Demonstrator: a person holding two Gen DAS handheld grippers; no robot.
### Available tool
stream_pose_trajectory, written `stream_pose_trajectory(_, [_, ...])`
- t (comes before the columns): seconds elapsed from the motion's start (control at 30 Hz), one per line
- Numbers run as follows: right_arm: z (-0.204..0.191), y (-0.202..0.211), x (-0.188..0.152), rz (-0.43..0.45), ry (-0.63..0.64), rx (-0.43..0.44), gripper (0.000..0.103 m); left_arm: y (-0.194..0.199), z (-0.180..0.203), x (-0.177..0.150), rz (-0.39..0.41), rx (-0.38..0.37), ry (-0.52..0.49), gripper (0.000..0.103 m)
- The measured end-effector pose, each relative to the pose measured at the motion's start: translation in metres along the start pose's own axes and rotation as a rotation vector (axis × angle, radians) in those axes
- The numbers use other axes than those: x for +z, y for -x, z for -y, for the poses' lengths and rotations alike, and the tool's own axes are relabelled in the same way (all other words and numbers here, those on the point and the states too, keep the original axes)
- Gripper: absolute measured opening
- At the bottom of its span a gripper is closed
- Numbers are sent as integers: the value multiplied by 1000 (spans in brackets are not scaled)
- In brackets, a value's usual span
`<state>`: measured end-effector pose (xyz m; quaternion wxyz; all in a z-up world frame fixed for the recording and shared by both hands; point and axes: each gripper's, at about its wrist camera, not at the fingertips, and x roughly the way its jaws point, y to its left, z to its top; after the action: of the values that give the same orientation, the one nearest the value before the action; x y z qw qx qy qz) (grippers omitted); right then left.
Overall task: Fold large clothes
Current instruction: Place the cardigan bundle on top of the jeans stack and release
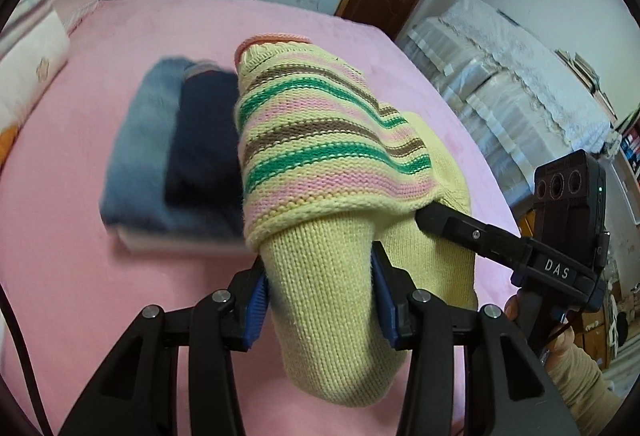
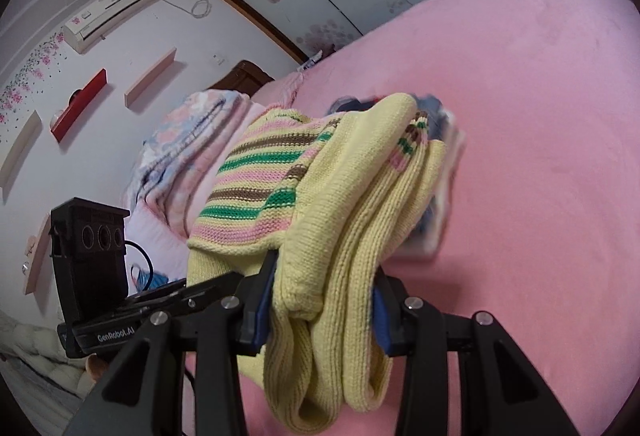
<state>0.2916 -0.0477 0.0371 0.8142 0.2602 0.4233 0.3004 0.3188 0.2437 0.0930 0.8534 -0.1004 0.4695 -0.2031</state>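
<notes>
A yellow knit sweater [image 1: 320, 164] with pink, green and brown stripes hangs folded in the air above the pink bed [image 1: 80, 276]. My left gripper [image 1: 320, 284] is shut on a thick yellow fold of it. My right gripper [image 2: 322, 300] is shut on another bunched yellow fold of the same sweater [image 2: 352, 196]. The right gripper also shows in the left wrist view [image 1: 424, 216], its finger tip against the sweater's right side. The left gripper's body shows in the right wrist view [image 2: 120, 308] at lower left.
A pile of folded clothes, light blue and navy [image 1: 172, 156], lies on the bed behind the sweater, partly hidden by it. A folded quilt [image 2: 188, 156] and pillow [image 1: 28, 48] sit at the bed's head. A wardrobe and a door stand beyond the bed.
</notes>
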Motion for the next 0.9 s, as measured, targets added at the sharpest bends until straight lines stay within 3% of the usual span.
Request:
stream_pose_trajectory(0.1, [-7,-41,43,19,18,4,40,-18,-24,47,24,10,-16,44])
stream_pose_trajectory(0.2, [-6,-79,74,29,23,-10,40,-43,-60,86,-13,1,2,45])
stream_pose_trajectory(0.4, [13,-142,99,51,-23,-44,40,-95,-107,133,-33,77,-8,48])
stream_pose_trajectory(0.5, [29,-166,103,56,-58,-52,40,-120,-128,138,-33,124,4,51])
stream_pose_trajectory(0.57, [41,-183,103,52,-66,-83,41,-139,-122,129,-20,176,8,68])
stream_pose_trajectory(0.6, [45,-190,103,48,-62,-97,41,-144,-126,125,-8,210,18,83])
stream_pose_trajectory(0.63, [49,-195,102,48,-62,-110,41,-150,-133,122,7,222,47,89])
stream_pose_trajectory(0.77, [58,-197,98,58,-63,-122,46,-154,-146,113,26,147,143,90])
stream_pose_trajectory(0.9, [45,-189,99,47,12,-210,59,-148,-138,106,55,191,118,91])
